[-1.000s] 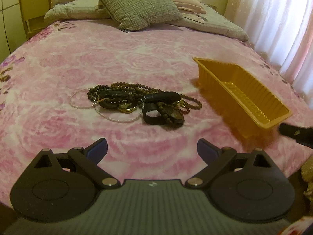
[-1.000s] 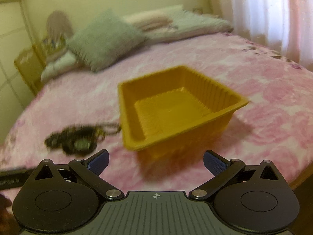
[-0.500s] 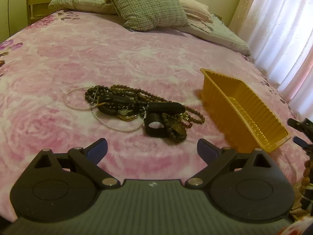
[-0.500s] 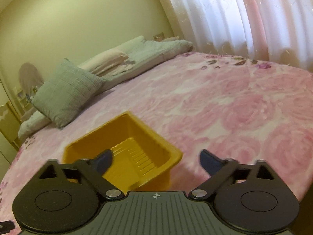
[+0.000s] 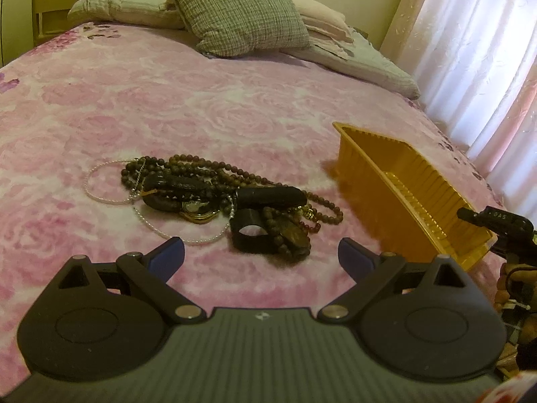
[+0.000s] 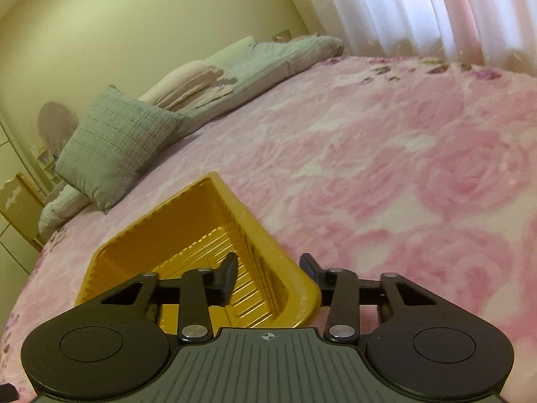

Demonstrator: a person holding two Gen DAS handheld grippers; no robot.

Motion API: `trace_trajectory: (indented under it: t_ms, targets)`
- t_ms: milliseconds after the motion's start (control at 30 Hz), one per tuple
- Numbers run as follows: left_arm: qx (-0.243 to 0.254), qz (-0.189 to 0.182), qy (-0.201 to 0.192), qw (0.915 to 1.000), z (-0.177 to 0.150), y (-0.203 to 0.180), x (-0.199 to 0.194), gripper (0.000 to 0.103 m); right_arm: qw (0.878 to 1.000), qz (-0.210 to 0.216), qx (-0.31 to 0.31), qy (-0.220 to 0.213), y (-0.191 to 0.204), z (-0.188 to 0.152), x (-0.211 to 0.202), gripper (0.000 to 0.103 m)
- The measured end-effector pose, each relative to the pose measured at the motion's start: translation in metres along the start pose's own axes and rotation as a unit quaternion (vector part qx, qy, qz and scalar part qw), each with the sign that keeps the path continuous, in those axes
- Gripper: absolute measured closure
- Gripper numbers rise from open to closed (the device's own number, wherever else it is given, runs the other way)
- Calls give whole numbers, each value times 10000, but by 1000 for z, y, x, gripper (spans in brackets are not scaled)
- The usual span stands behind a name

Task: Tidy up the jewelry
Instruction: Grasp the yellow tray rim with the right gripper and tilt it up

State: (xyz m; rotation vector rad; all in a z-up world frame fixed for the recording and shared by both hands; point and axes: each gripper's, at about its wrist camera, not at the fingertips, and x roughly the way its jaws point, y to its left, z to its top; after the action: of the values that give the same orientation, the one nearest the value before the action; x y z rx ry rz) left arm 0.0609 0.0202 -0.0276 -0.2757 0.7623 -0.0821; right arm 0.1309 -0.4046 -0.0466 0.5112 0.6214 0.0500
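Note:
A tangled pile of jewelry (image 5: 228,201) lies on the pink rose bedspread: brown bead strings, a thin pearl strand (image 5: 100,181), a gold-faced watch and a black strap (image 5: 250,231). My left gripper (image 5: 261,255) hangs open just short of the pile, with nothing between its fingers. To the right stands an empty yellow ribbed plastic tray (image 5: 369,198). My right gripper (image 6: 268,267) straddles the tray's (image 6: 151,225) near corner, one finger inside and one outside. Its jaws are closing, and a gap still shows between the pads and the wall. The right gripper (image 5: 496,225) also shows at the tray's near end.
A grey checked pillow (image 5: 235,10) and folded bedding (image 5: 352,57) lie at the head of the bed. White and pink curtains (image 5: 476,50) hang along the right side. The bed's edge drops off beyond the tray, and a wooden chair (image 6: 20,201) stands at the far left.
My right gripper has swung from facing the tray to straddling its near corner, and its jaws have narrowed. My left gripper has drifted a little closer to the jewelry, still open.

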Motion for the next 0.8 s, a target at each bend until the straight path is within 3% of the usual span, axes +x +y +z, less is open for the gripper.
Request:
trace_trajectory:
  t_ms: [100,333,567,800]
  targets:
    - [6,7,56,10000,-2,-1,3,6,10000,48,45,15,1,0,2,81]
    - [107,-5,25,9999,-5,-2,2,7,9999,119,-30,4,11,0,-12,91]
    - [174,96,-74,9998,-3,8,0,13,9949,-224,-918,-363,54,-8,-41,98]
    - [328,51,-103,9994,-3,19,4,19,9766,-558,-1940,-737,89,-13,-55,98]
